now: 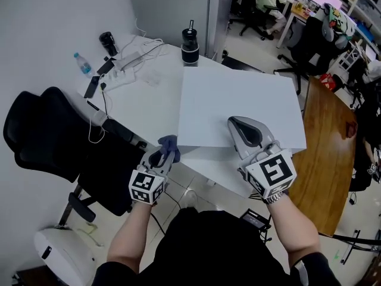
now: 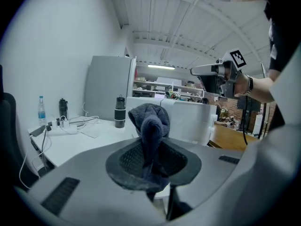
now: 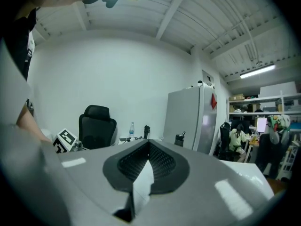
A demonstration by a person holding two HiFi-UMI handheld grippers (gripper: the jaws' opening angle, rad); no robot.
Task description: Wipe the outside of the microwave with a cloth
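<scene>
Left gripper view: cloth [image 2: 149,126] between fingers [image 2: 126,160]

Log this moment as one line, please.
left gripper: shut on cloth, beside microwave | right gripper: shut, empty, over microwave

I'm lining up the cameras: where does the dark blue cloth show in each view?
Head view: lower centre-left, dark blue cloth in the left gripper's jaws.
Left gripper view: the cloth at centre, between the jaws.
Right gripper view: not in it.
Shared landmark: the black travel mug.
</scene>
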